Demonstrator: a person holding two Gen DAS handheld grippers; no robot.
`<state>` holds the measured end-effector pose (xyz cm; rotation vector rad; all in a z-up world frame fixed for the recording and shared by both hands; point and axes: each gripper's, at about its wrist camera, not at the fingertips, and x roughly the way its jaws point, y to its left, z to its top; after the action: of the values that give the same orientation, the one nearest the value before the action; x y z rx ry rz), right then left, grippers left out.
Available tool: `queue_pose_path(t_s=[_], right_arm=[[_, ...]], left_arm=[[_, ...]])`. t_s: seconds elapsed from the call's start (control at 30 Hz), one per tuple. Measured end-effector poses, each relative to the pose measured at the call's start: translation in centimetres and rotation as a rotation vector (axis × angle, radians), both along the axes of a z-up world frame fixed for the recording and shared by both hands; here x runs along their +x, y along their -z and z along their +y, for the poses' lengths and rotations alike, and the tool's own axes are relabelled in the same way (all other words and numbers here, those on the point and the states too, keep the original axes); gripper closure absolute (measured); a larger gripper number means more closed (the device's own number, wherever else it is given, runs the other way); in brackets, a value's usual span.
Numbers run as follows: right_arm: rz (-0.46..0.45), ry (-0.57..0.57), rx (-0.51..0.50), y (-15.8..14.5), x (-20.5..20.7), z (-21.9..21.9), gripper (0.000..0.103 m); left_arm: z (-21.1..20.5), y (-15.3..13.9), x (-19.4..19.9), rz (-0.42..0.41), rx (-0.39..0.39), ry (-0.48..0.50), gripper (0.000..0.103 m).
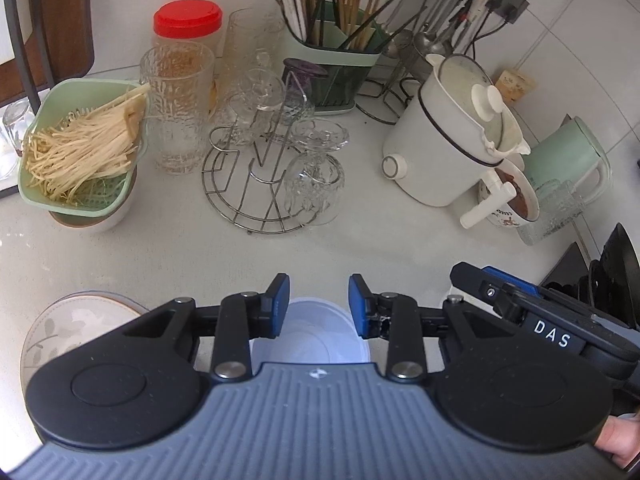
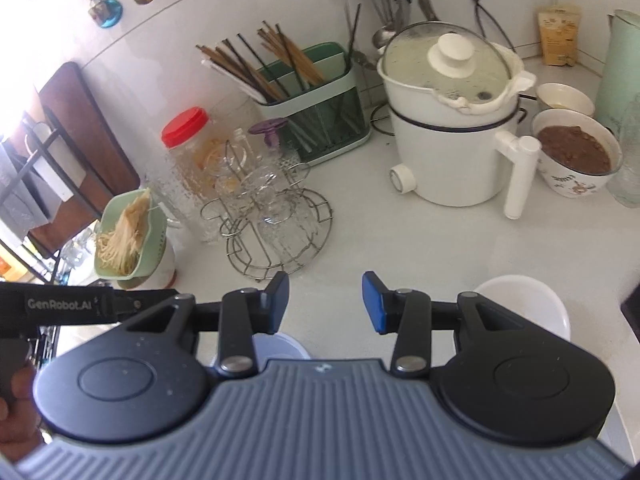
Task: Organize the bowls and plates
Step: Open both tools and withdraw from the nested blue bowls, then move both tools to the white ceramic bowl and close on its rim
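Observation:
My left gripper point(image 1: 319, 306) is open and empty, held above a pale blue bowl point(image 1: 310, 336) on the white counter. A plate with a leaf pattern point(image 1: 68, 332) lies to its left, partly hidden by the gripper body. My right gripper point(image 2: 325, 304) is open and empty above the counter. A white bowl point(image 2: 528, 304) sits below its right finger. The pale blue bowl point(image 2: 280, 346) shows under its left finger. The right gripper also shows in the left wrist view point(image 1: 520, 300) at the right.
A wire rack with upturned glasses point(image 1: 272, 168) stands mid-counter. A green strainer of noodles point(image 1: 80, 148) sits on a bowl at the left. A white electric pot point(image 1: 448, 132), a bowl of brown food point(image 2: 576, 156), a chopstick holder point(image 1: 336, 60) and a red-lidded jar point(image 1: 188, 24) stand behind.

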<state>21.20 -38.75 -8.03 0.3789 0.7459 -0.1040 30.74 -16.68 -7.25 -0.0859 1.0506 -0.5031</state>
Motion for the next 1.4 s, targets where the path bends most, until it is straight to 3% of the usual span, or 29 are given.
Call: queue_pose_path(t_s=[0.33,0.9,1.07,1.3,1.4], right_arm=[[-0.031,0.035,-0.014,-0.2,-2.4,-1.3,0.06],[-0.024,0.177,-0.065,1.4,-6.5,-9.1,0.06],[-0.056,0.201,-0.131,1.3,-6.9,-10.6,0.06],[-0.081,0.21,-0.174,1.8,-6.9,-12.3,0.06],[-0.068,0.214,-0.172,2.7,-7.0,-12.5,0.06]], left_arm=[[-2.2,-0.3,-1.4,-0.025,-0.003,0.03,0.066],[-10.6,0.6,-2.3,-0.05,-0.005,0.142,0.066],[-13.7,1.5,-2.1,-0.051,-0.01,0.199,0.065],[-17.1,3.0,-2.3,-0.063,-0.008,0.234,0.055],[-18.3,4.5,-2.3,-0.029,0.014,0.255,0.045]])
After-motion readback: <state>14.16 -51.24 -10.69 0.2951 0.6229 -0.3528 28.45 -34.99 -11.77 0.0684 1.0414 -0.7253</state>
